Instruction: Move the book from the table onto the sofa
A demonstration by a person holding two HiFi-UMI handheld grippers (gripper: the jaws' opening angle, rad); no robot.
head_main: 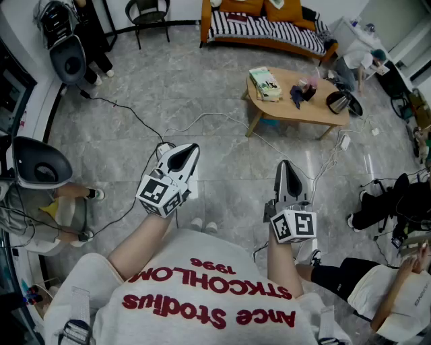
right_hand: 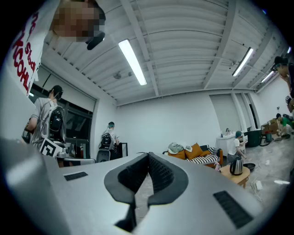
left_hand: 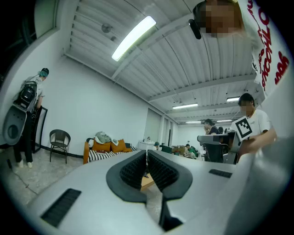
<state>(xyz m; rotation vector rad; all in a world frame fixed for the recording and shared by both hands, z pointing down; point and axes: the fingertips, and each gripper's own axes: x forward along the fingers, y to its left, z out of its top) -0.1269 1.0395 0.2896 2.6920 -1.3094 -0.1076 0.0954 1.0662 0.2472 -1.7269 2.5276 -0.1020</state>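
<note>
A stack of books (head_main: 265,83) with green-and-white covers lies at the left end of the wooden coffee table (head_main: 316,111). Behind it stands the orange sofa (head_main: 264,28) with a black-and-white striped seat; it also shows far off as the sofa (left_hand: 102,151) and sofa (right_hand: 198,154). My left gripper (head_main: 189,149) is held level over the floor, well short of the table, jaws shut on nothing. My right gripper (head_main: 286,165) is level beside it, also shut and empty. The table (right_hand: 240,176) with a kettle on it shows at the right in the right gripper view.
A black kettle (head_main: 343,102) and small dark items share the table. Cables (head_main: 135,114) trail across the tiled floor. A black chair (head_main: 149,15) stands by the far wall. People sit at the left (head_main: 40,215) and right (head_main: 397,276); others stand by equipment (right_hand: 108,137).
</note>
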